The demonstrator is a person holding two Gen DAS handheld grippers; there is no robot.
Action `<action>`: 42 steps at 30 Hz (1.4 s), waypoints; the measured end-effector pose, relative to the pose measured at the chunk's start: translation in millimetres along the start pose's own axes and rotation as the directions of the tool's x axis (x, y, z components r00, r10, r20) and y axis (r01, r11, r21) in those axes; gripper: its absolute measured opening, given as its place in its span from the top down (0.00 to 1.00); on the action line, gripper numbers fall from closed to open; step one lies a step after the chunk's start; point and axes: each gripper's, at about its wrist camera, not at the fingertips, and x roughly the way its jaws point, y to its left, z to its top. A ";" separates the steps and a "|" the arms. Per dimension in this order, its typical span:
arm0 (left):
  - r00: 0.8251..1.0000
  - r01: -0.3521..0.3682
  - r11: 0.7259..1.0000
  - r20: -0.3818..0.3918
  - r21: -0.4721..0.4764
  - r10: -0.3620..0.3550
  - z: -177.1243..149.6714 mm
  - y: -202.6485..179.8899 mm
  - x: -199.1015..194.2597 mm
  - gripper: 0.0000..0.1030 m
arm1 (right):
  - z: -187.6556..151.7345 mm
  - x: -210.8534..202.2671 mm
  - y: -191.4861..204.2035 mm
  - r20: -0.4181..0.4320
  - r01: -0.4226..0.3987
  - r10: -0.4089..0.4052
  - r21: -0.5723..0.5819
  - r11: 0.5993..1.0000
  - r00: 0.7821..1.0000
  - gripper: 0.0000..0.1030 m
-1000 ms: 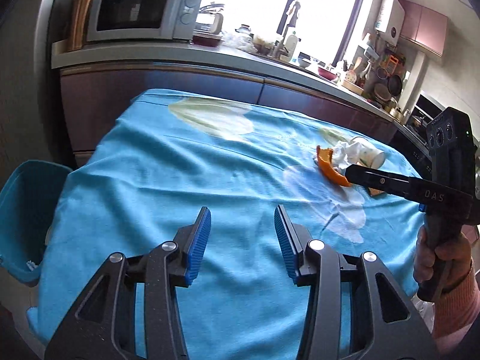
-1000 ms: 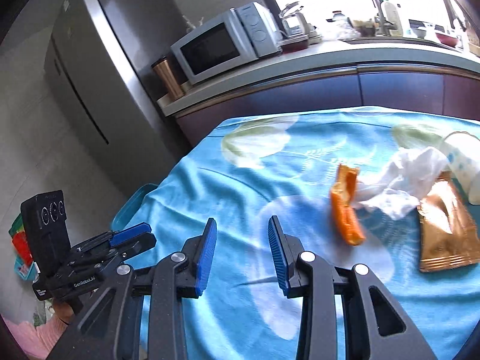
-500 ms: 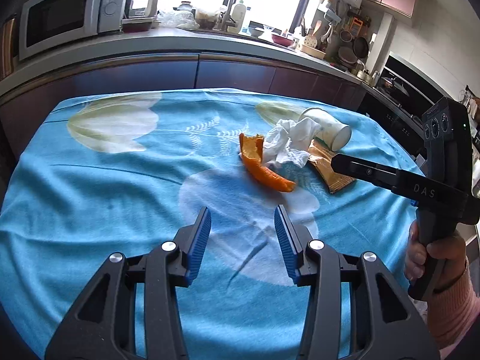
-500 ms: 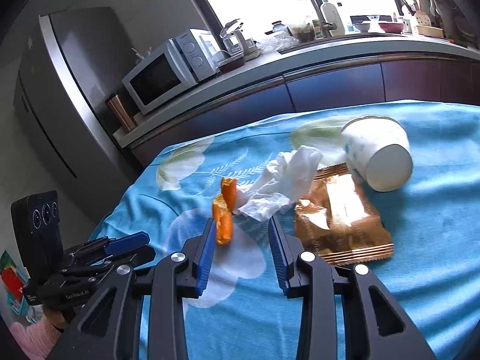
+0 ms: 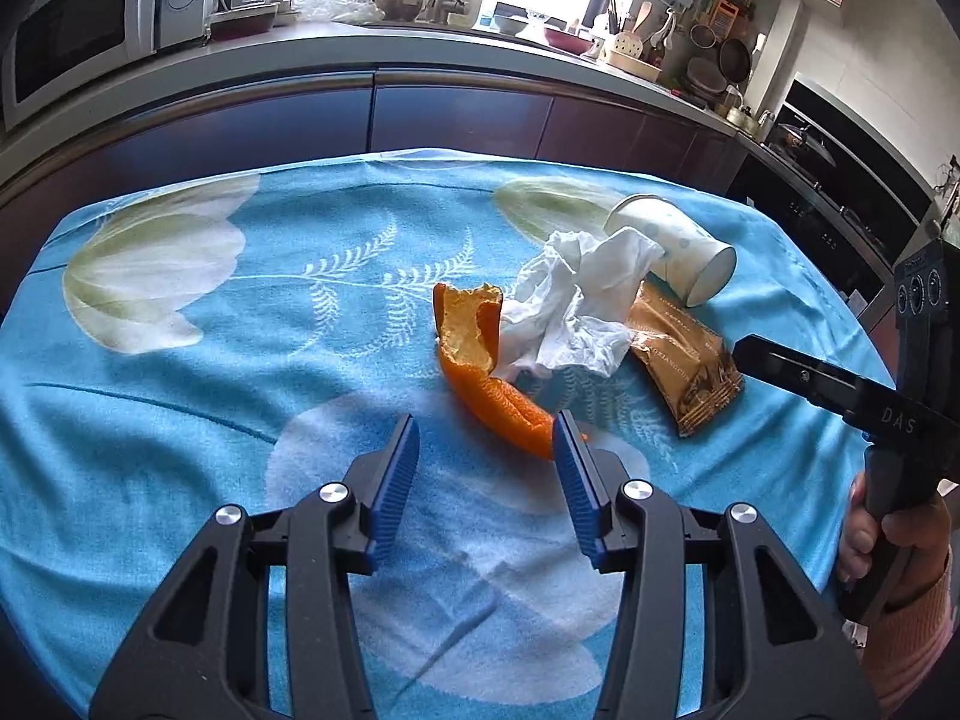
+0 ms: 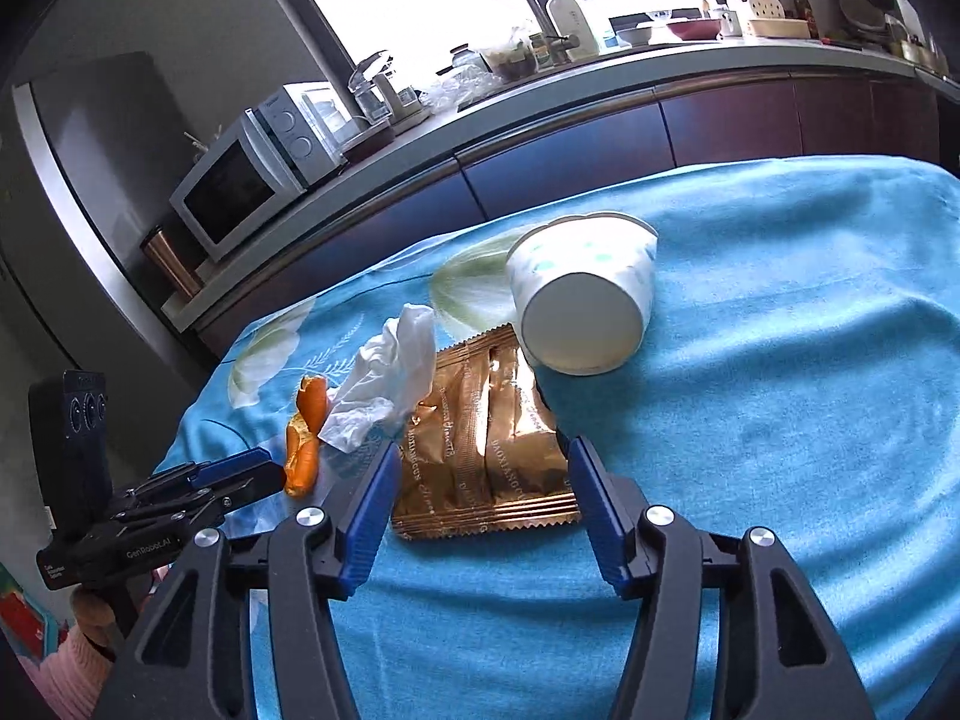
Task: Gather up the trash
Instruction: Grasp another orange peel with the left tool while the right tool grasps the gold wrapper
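**Both grippers open over a small pile of trash on the blue cloth**

The left gripper (image 5: 486, 450) has its jaws apart and opening. The near tip of the orange peel (image 5: 480, 372) lies just at its right finger; nothing is pressed between the pads.

The right gripper (image 6: 480, 480) is opening wider, its fingers straddling the near end of the gold snack wrapper (image 6: 486, 456), which lies flat on the blue tablecloth (image 6: 780, 420). The pads stand beside the wrapper's edges without clamping it.

A crumpled white tissue (image 5: 576, 312) lies between peel and wrapper, touching both. A paper cup (image 6: 582, 294) lies tipped on its side behind the wrapper, base toward the right camera.

The left view shows the right gripper's handle in a hand (image 5: 888, 534) with a pink sleeve. The right view alone shows the refrigerator (image 6: 90, 180) and the microwave (image 6: 252, 186) in full.
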 end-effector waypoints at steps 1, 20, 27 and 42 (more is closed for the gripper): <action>1.000 -0.002 1.000 -0.005 -0.003 0.002 1.2 -0.2 2.4 0.53 | 1.3 3.7 -2.7 -0.017 -0.005 0.005 0.006 1.000 1.000 0.42; 0.994 0.098 0.993 -0.033 -0.067 -0.100 1.4 -0.2 7.0 0.87 | -0.1 13.2 0.2 -0.087 -0.039 0.037 -0.029 0.999 0.996 0.97; 0.993 0.111 0.990 -0.022 -0.081 -0.113 -4.1 5.6 -3.5 0.92 | -6.8 3.5 6.6 -0.077 -0.100 0.097 -0.033 0.994 0.992 0.98; 0.991 0.131 0.990 -0.015 -0.051 -0.132 -28.7 12.5 -33.3 0.74 | -22.6 -4.5 5.7 -0.093 -0.159 0.162 0.041 0.986 0.982 0.69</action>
